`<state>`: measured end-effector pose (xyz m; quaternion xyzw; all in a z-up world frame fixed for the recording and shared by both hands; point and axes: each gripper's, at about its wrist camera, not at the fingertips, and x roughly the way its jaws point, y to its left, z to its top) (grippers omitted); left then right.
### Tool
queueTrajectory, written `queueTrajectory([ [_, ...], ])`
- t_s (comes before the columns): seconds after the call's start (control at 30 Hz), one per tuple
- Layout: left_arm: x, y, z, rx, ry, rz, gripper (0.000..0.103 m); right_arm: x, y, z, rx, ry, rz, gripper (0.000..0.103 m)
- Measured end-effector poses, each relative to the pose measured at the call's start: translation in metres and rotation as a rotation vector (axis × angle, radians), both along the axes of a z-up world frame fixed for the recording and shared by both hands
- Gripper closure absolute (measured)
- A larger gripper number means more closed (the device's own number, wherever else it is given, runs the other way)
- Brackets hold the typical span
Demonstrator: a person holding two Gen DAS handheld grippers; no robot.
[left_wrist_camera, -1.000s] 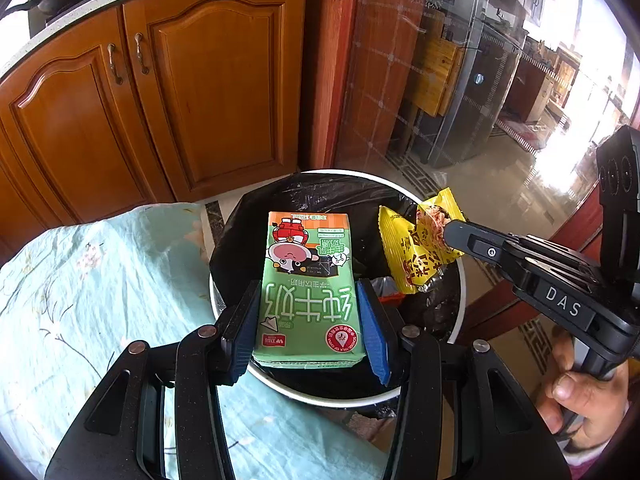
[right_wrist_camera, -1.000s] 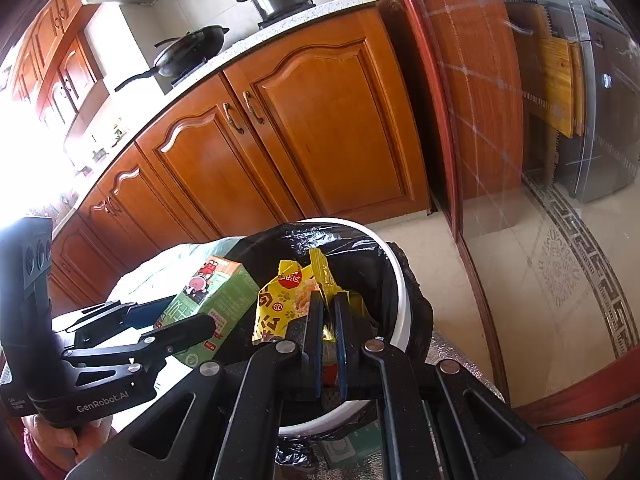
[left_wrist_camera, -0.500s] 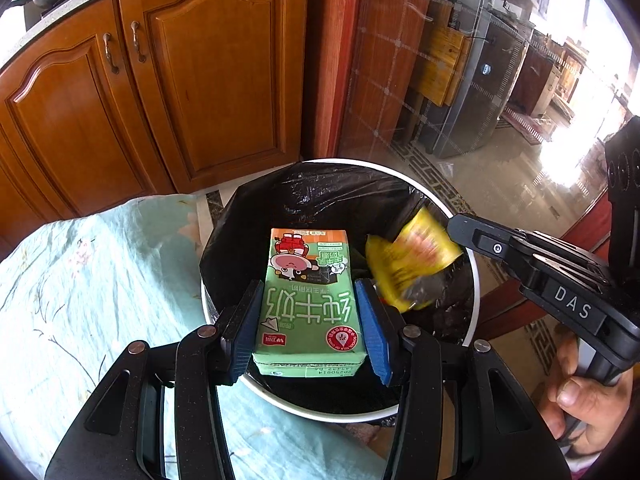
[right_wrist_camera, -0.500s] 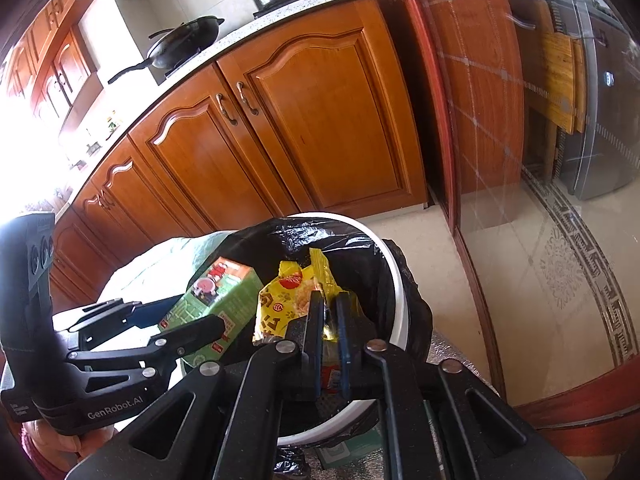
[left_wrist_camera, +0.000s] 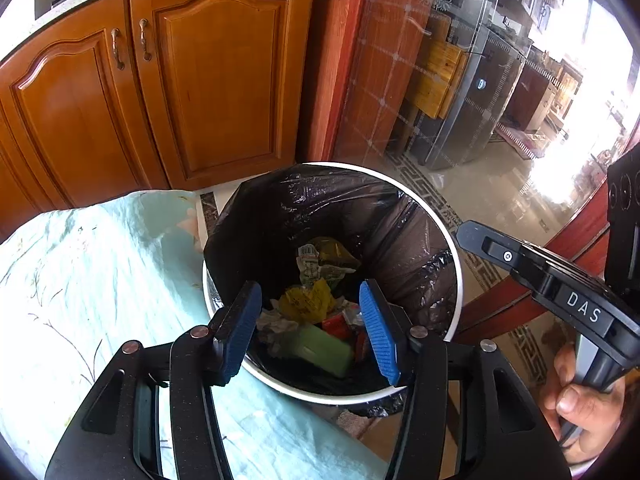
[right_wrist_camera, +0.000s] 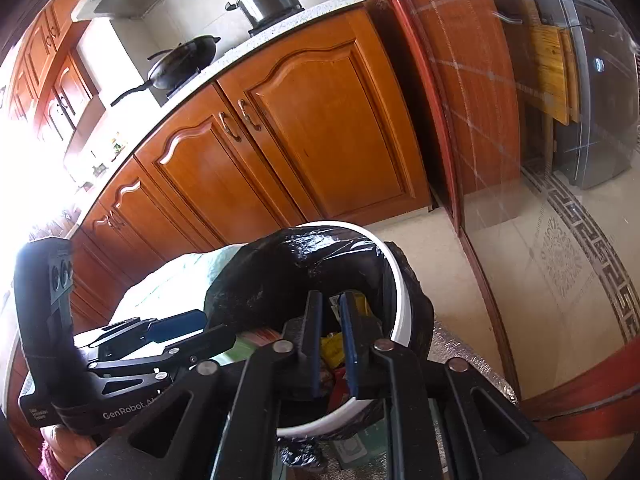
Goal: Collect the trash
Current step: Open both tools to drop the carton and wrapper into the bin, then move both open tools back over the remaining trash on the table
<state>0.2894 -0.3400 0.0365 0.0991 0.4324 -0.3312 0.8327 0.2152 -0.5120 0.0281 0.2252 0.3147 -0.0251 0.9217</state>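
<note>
A white trash bin (left_wrist_camera: 456, 264) with a black liner stands beside the table; its rim also shows in the right wrist view (right_wrist_camera: 400, 296). Inside lie the green milk carton (left_wrist_camera: 320, 350), a yellow snack wrapper (left_wrist_camera: 306, 300) and other crumpled trash. My left gripper (left_wrist_camera: 310, 328) is open and empty, held over the near rim of the bin. My right gripper (right_wrist_camera: 330, 340) is narrowly open and empty over the bin; in the left wrist view it reaches in from the right (left_wrist_camera: 472, 236).
A table with a light green floral cloth (left_wrist_camera: 100, 280) lies left of the bin. Wooden kitchen cabinets (left_wrist_camera: 180, 80) stand behind it, with a wok (right_wrist_camera: 180, 66) and a pot (right_wrist_camera: 268, 0) on the counter. A glass sliding door (left_wrist_camera: 440, 80) and tiled floor are to the right.
The left gripper opened and the green carton fell into the bin. The right gripper let go of the yellow wrapper, which also dropped in.
</note>
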Motion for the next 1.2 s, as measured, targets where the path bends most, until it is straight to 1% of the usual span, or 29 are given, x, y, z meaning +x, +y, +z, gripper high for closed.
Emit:
queueTrajectory([
  [0.2,-0.018,0.029,0.007,-0.044,-0.003,0.036,0.051,-0.016,0.012,0.002,0.016,-0.012,0.008,0.088],
  [0.33,-0.036,0.065,0.007,-0.08,0.002,0.088,0.051,-0.027,0.03,0.001,0.028,-0.018,0.038,0.087],
  [0.37,-0.041,0.074,0.007,-0.087,0.004,0.102,0.051,-0.029,0.035,0.0,0.032,-0.019,0.048,0.08],
  [0.4,-0.046,0.085,0.006,-0.097,0.006,0.118,0.051,-0.032,0.042,-0.001,0.037,-0.023,0.059,0.071],
  [0.43,-0.051,0.096,0.005,-0.108,0.009,0.135,0.051,-0.035,0.048,-0.002,0.041,-0.027,0.07,0.067],
  [0.5,-0.059,0.118,0.003,-0.121,0.017,0.17,0.051,-0.041,0.062,-0.005,0.053,-0.034,0.095,0.05],
  [0.53,-0.064,0.129,0.002,-0.126,0.019,0.19,0.051,-0.043,0.069,-0.007,0.061,-0.035,0.111,0.047],
  [0.6,-0.073,0.15,0.001,-0.132,0.016,0.222,0.051,-0.047,0.085,-0.009,0.072,-0.041,0.136,0.036],
  [0.73,-0.093,0.191,-0.001,-0.124,-0.01,0.293,0.05,-0.055,0.119,-0.009,0.052,-0.048,0.192,0.027],
  [0.8,-0.099,0.211,-0.002,-0.135,-0.005,0.327,0.05,-0.06,0.135,-0.008,0.04,-0.053,0.218,0.02],
  [0.87,-0.106,0.228,-0.005,-0.136,-0.006,0.357,0.049,-0.062,0.153,-0.009,0.031,-0.053,0.248,0.018],
  [1.0,-0.125,0.266,-0.01,-0.121,-0.021,0.423,0.047,-0.066,0.184,-0.013,0.021,-0.041,0.309,0.018],
  [1.07,-0.133,0.286,-0.012,-0.122,-0.024,0.457,0.042,-0.067,0.198,-0.015,0.019,-0.033,0.336,0.018],
  [1.2,-0.15,0.315,-0.012,-0.101,-0.058,0.527,0.039,-0.067,0.222,-0.019,0.013,-0.018,0.382,0.015],
])
